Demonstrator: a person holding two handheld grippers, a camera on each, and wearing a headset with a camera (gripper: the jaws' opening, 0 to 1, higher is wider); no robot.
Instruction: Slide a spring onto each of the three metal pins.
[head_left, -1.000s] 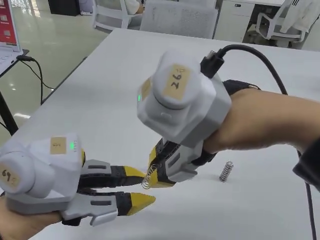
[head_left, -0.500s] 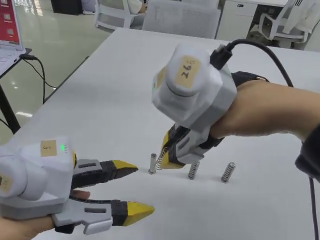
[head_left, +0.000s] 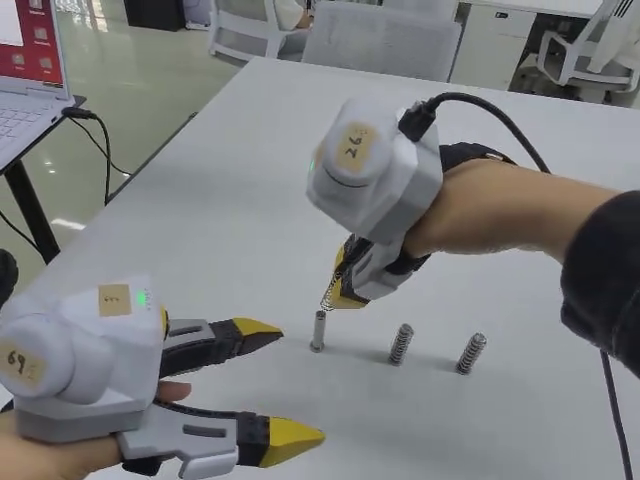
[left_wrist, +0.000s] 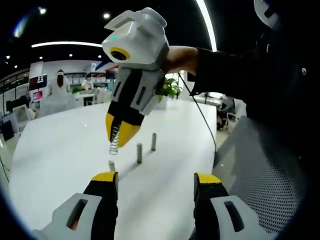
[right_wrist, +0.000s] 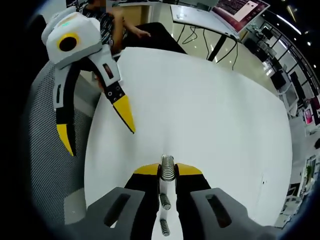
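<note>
Over the white worktop (head_left: 250, 150), clenching right tongs (head_left: 340, 295) on the last spring (head_left: 328, 292) just above the bare pin (head_left: 318, 331); holding left tongs (head_left: 300, 383) released; best squaring the tilted coil before lowering.

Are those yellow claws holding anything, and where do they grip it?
The right gripper pinches a spring by its upper end; the rest hangs free. The left gripper is open, empty.

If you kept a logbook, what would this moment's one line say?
right gripper: shut on spring, just above bare pin | left gripper: open, empty, beside pin | other two pins: done
</note>
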